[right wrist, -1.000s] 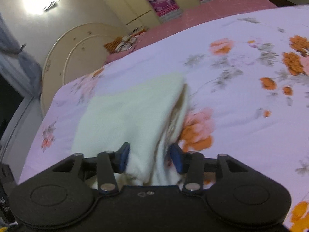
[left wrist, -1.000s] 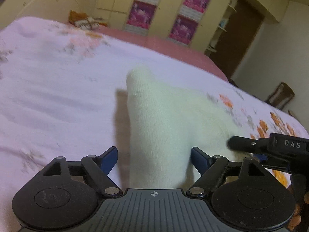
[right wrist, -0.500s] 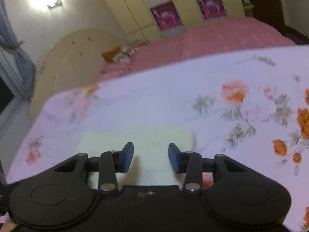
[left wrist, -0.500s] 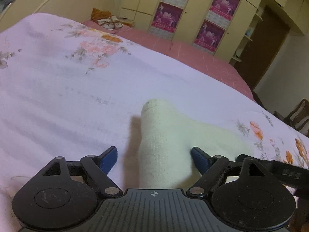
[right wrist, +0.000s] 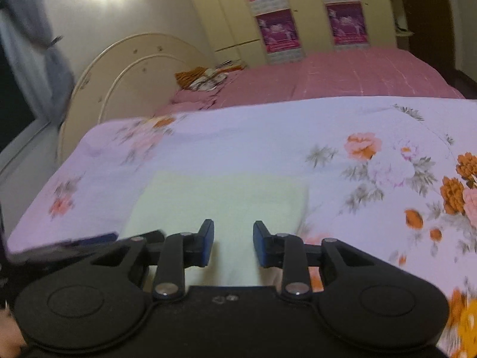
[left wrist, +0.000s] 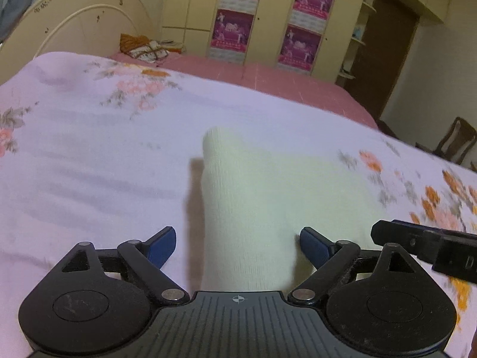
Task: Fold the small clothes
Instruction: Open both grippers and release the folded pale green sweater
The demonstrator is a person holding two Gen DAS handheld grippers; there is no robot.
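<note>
Since a second ago the left gripper [left wrist: 237, 247] has let its jaws spread wider, and they are opening further now; the pale cloth [left wrist: 256, 197] lies between the blue pads without either pad pressing it, so it is released. In the left wrist view the cloth rests on the floral bedsheet [left wrist: 89, 164], one folded corner standing up toward the far side, and the tip of the other tool [left wrist: 423, 247] reaches in from the right, just beside the cloth's near edge.

From the right wrist, the cloth [right wrist: 220, 197] that a second ago was bunched up between the pads now lies flat as a neat rectangle on the sheet [right wrist: 298, 131]. The right gripper [right wrist: 233, 244] has its jaws closing, with a clear gap between the pads and nothing clamped; the cloth sits below and beyond them.

A fold looks just laid down. The next move probably calls for picking up an edge for another fold, or flattening the raised corner.
</note>
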